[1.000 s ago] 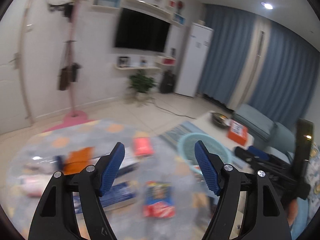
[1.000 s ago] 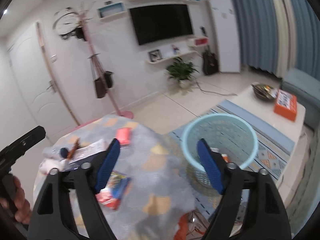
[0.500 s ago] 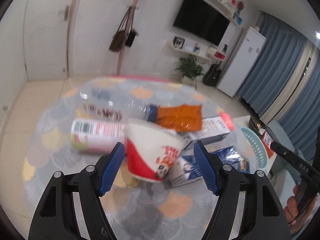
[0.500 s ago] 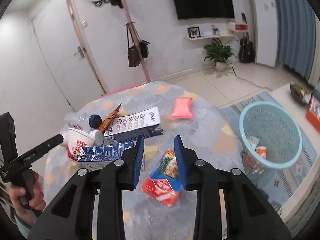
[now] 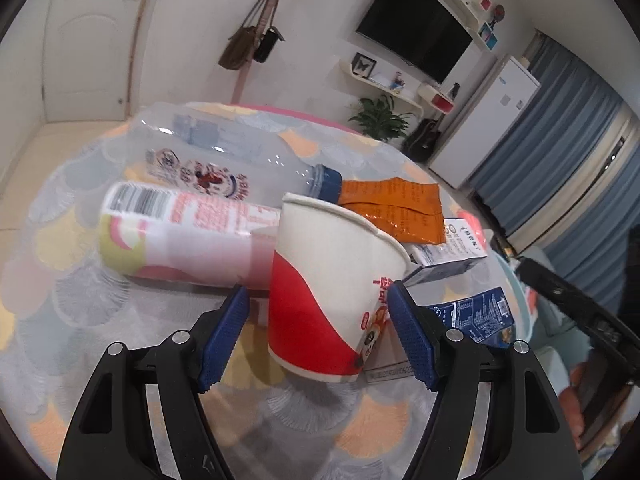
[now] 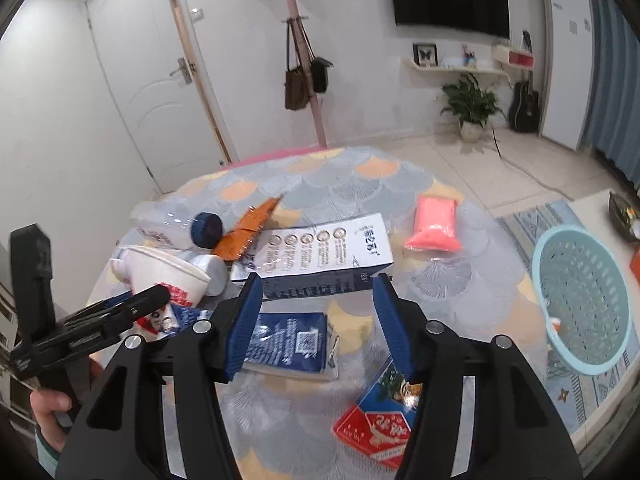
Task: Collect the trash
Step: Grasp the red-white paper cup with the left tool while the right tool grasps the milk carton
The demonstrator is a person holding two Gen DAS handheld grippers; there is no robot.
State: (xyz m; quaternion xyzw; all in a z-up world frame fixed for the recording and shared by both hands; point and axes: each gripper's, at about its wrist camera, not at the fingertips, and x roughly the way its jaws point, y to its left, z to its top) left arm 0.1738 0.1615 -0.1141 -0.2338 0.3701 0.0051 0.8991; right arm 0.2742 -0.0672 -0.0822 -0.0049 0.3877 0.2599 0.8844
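Trash lies on a round table with a patterned cloth [image 6: 352,184]. My left gripper [image 5: 318,318] is open, its blue pads on either side of a red and white paper cup [image 5: 332,292] that stands tilted; the pads do not touch it. Behind the cup lie a pink and white bottle [image 5: 180,240], a clear plastic bottle [image 5: 224,160] and an orange wrapper [image 5: 392,208]. My right gripper [image 6: 318,320] is open above a blue carton [image 6: 288,344], with a white and blue box [image 6: 320,256] beyond it. The light blue trash basket [image 6: 580,300] stands right of the table.
A pink packet [image 6: 436,224] lies at the table's far right. A red and blue packet [image 6: 380,412] lies near its front edge. A coat stand with bags [image 6: 304,72], a door [image 6: 156,92] and a plant [image 6: 472,104] are behind.
My left gripper has come closer to the paper cup, which now stands between its pads. My right gripper has opened wider and moved over the blue carton.
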